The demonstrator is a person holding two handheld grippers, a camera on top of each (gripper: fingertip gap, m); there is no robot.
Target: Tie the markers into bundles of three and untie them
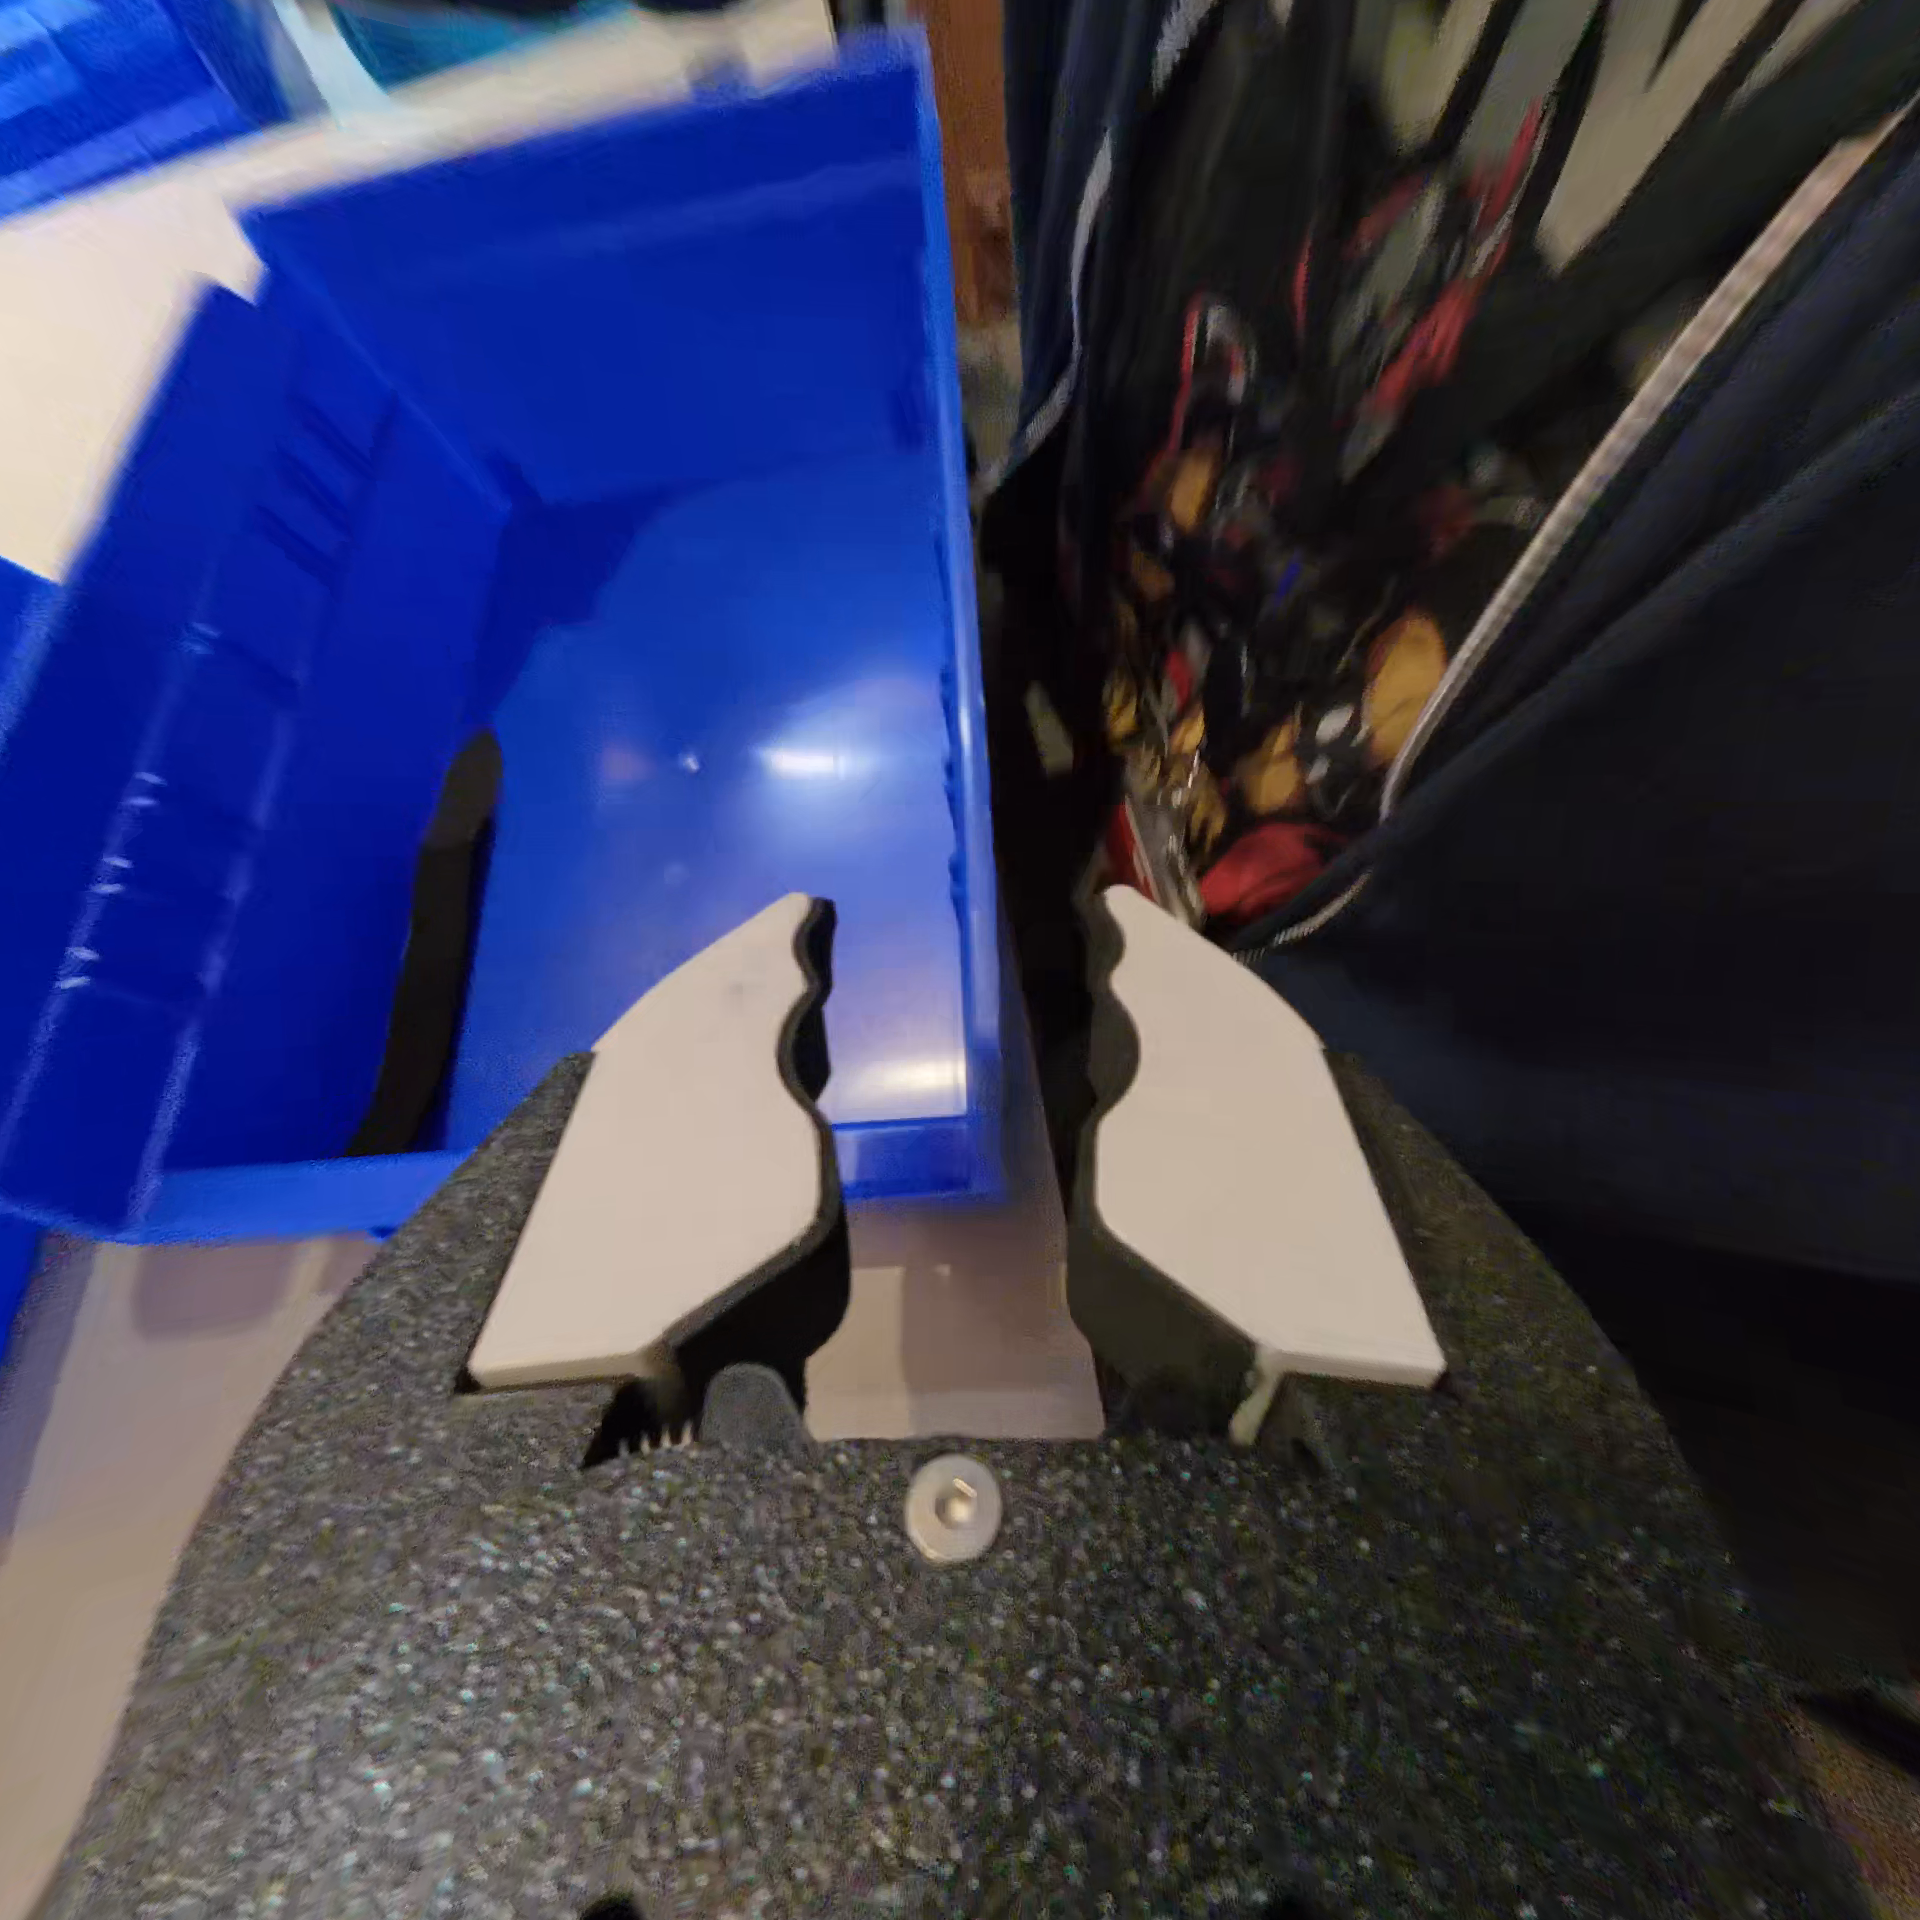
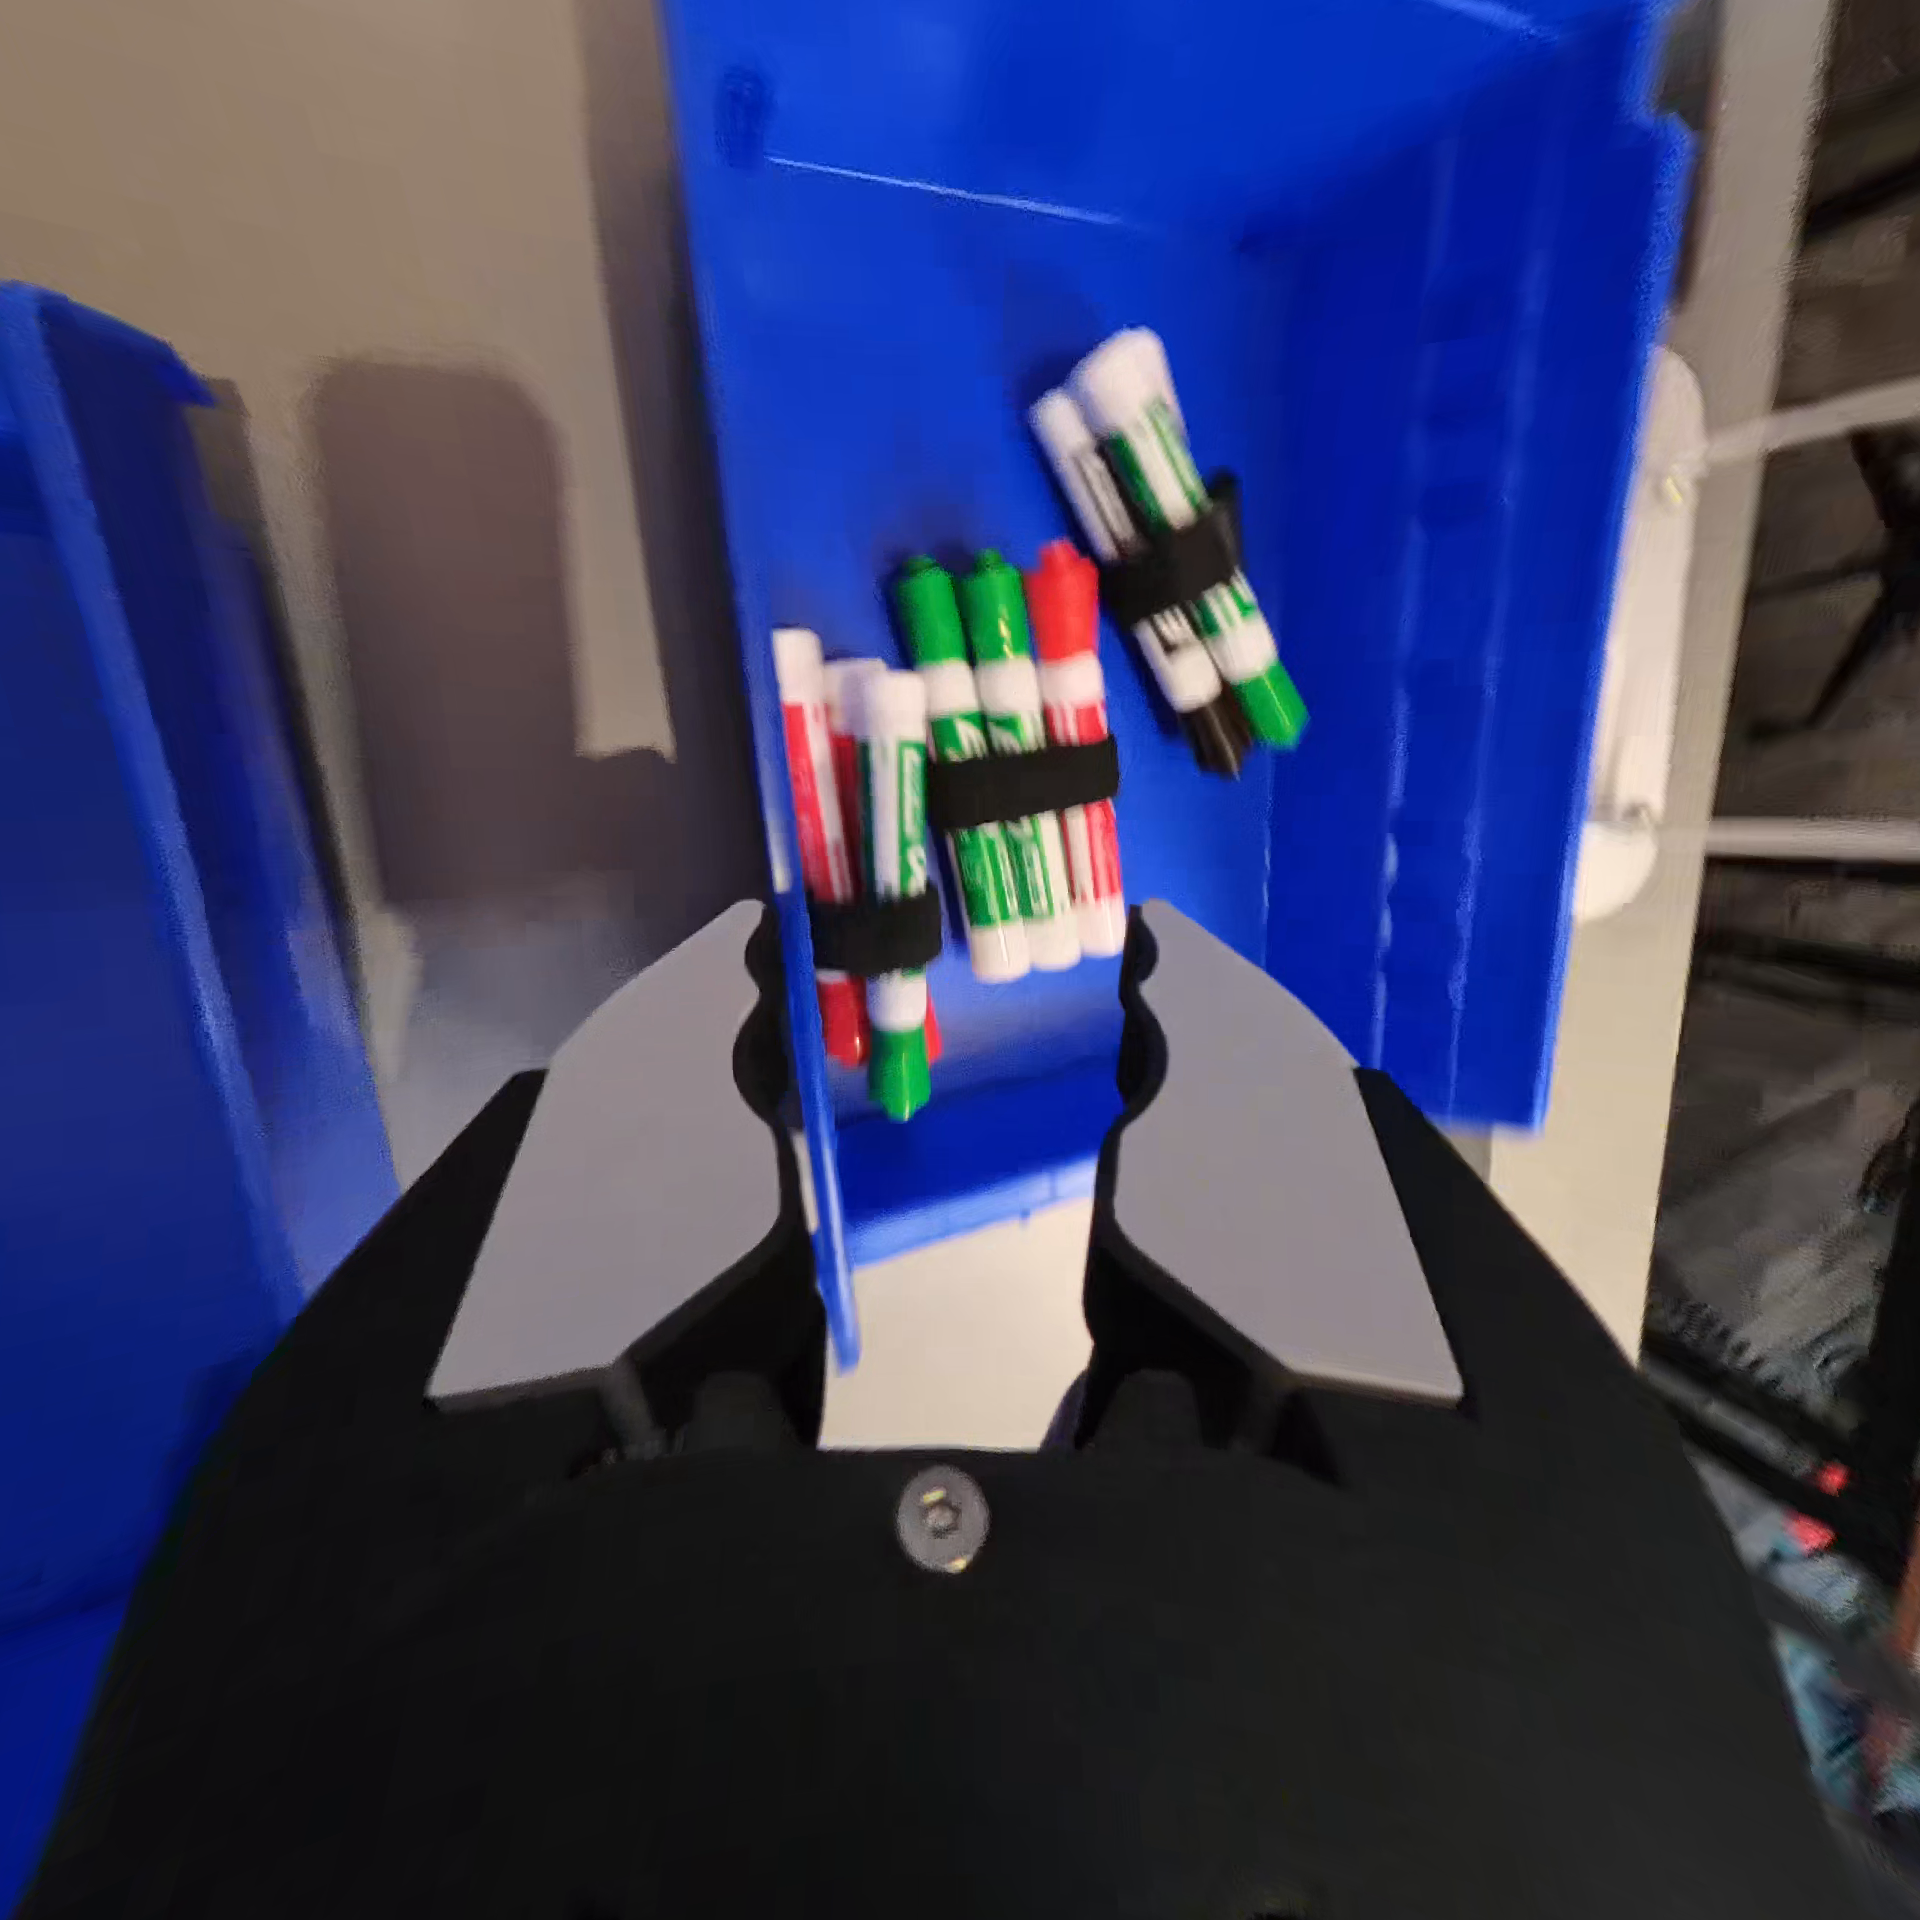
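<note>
Grey-padded right gripper (image 2: 940, 935), jaws apart and empty, straddles the near wall of a blue bin (image 2: 1403, 623) holding three strapped marker bundles (image 2: 1023, 774), apparently staged for untying. Left gripper (image 1: 956, 925), likewise released, hovers over an empty blue bin (image 1: 623, 343) beside patterned clothing (image 1: 1299, 623).

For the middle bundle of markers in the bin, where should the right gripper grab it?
Probably across the black strap of the middle bundle, coming from above with the open right gripper. Its three markers lie flat side by side on the blue bin floor, so fingers should straddle its width.
</note>
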